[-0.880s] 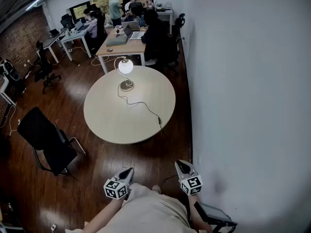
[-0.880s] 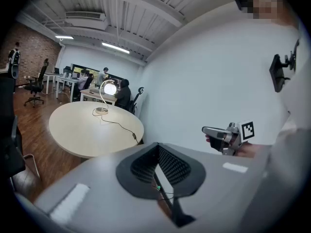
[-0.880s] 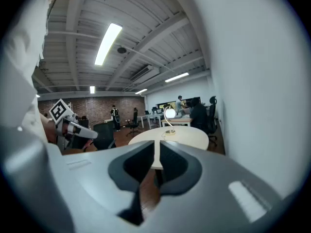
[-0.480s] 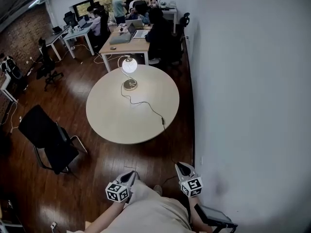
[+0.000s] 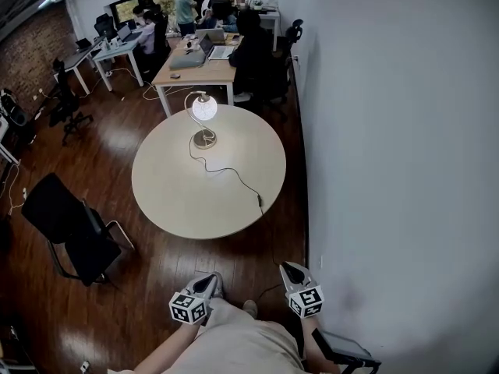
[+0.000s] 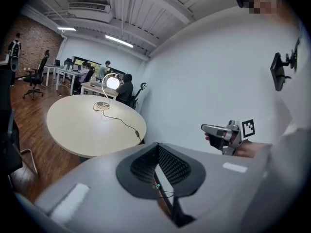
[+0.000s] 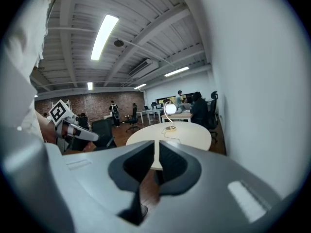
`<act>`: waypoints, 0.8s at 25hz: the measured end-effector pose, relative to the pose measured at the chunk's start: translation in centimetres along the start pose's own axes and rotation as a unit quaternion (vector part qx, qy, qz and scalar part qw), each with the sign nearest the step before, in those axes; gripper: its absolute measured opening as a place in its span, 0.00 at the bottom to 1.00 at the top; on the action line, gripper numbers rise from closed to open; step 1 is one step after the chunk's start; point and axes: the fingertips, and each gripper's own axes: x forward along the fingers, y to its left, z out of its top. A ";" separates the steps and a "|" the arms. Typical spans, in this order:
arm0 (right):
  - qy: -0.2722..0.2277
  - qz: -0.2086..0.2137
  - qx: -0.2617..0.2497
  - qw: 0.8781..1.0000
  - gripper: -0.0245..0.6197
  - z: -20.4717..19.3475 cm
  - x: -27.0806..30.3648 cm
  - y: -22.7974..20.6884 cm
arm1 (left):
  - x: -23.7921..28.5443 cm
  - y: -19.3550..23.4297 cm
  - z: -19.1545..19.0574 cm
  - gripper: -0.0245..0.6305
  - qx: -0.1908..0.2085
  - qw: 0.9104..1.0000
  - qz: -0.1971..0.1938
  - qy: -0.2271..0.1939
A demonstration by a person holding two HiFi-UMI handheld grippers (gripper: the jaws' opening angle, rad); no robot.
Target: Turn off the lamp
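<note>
The lamp (image 5: 204,109) stands lit at the far side of the round beige table (image 5: 171,185), its globe glowing on a curved stem above a round base (image 5: 204,139). A black cord runs from the base to an inline switch (image 5: 260,202) near the table's right edge. Both grippers hang low in front of the person, well short of the table. The left gripper (image 5: 211,280) and the right gripper (image 5: 289,269) each have their jaws together with nothing between them. The lamp (image 6: 112,83) shows far ahead in the left gripper view, and the lamp (image 7: 170,108) likewise in the right gripper view.
A black office chair (image 5: 70,228) stands left of the table on the wooden floor. A white wall (image 5: 390,131) runs close along the right. Desks with several seated and standing people (image 5: 195,45) fill the back. A dark object (image 5: 343,347) lies by the person's right foot.
The head view has swayed slightly and the table sits a little lower in the picture. Both grippers keep the same posture, jaws together.
</note>
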 end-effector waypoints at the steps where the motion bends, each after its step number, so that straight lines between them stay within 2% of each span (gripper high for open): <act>1: 0.001 0.000 -0.001 1.000 0.09 0.3 0.5 0.0 | 0.2 0.3 0.4 0.04 0.000 1.000 -0.002 0.001; 10: 0.011 -0.002 0.001 1.000 0.09 2.6 6.1 0.4 | 1.2 5.1 3.6 0.04 -0.004 1.000 -0.006 0.013; 20: 0.002 -0.019 -0.007 1.000 0.08 5.5 13.4 0.4 | 3.3 11.9 8.4 0.04 0.004 1.000 -0.019 0.006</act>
